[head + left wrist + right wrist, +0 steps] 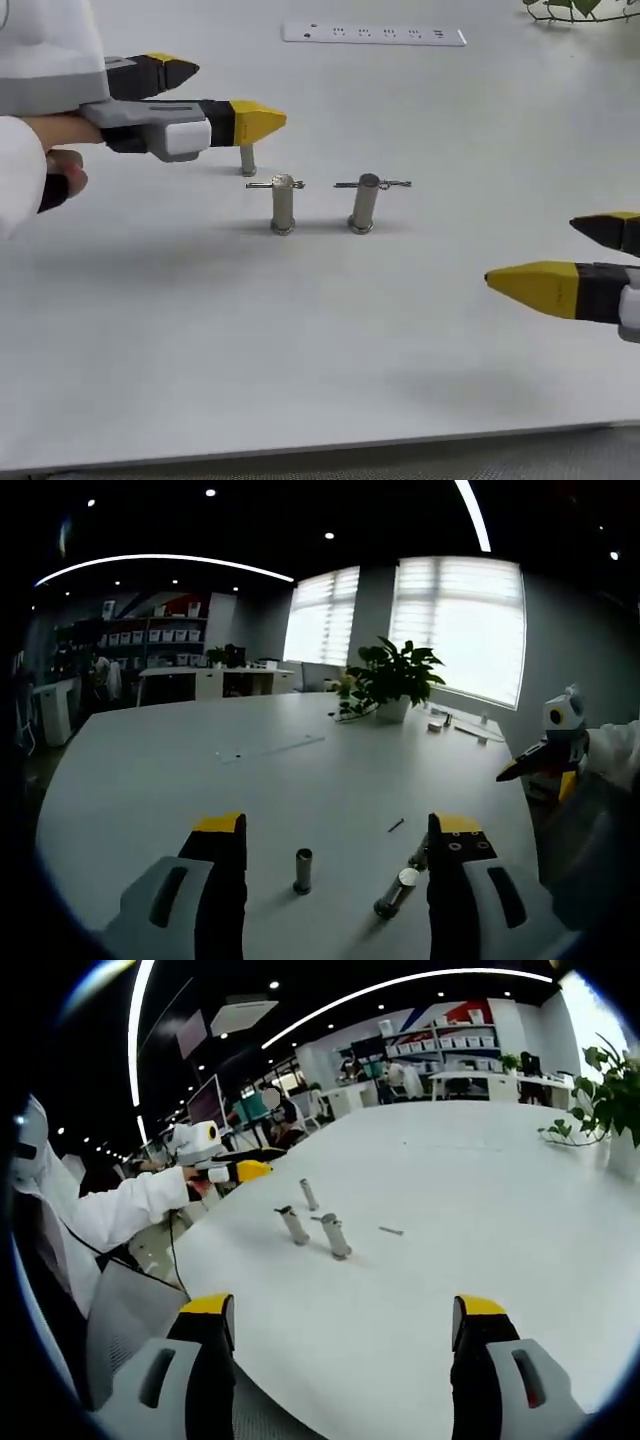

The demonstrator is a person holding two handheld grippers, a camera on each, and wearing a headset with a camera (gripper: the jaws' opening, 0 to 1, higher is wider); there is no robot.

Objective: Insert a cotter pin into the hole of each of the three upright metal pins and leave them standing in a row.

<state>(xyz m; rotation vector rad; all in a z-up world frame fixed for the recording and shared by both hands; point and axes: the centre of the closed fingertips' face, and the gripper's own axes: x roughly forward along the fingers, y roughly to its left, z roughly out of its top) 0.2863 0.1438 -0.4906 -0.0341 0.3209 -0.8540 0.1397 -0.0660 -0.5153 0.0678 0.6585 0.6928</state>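
Left hand-held gripper (225,97) wide, empty, jaw hiding top of rear metal pin (247,162), middle pin (283,210) and right pin (363,208) upright on bench (300,340), cotter pins (395,184) through both, right hand-held gripper (535,252) wide, cut off at frame edge

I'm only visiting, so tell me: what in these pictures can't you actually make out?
- Head view: the top of the leftmost grey metal pin is hidden behind the left yellow-tipped tongs, so I cannot tell whether its hole is filled.
- Right gripper view: the same pin is too small to settle that.
- Head view: the green leafy plant is cut off by the top edge.
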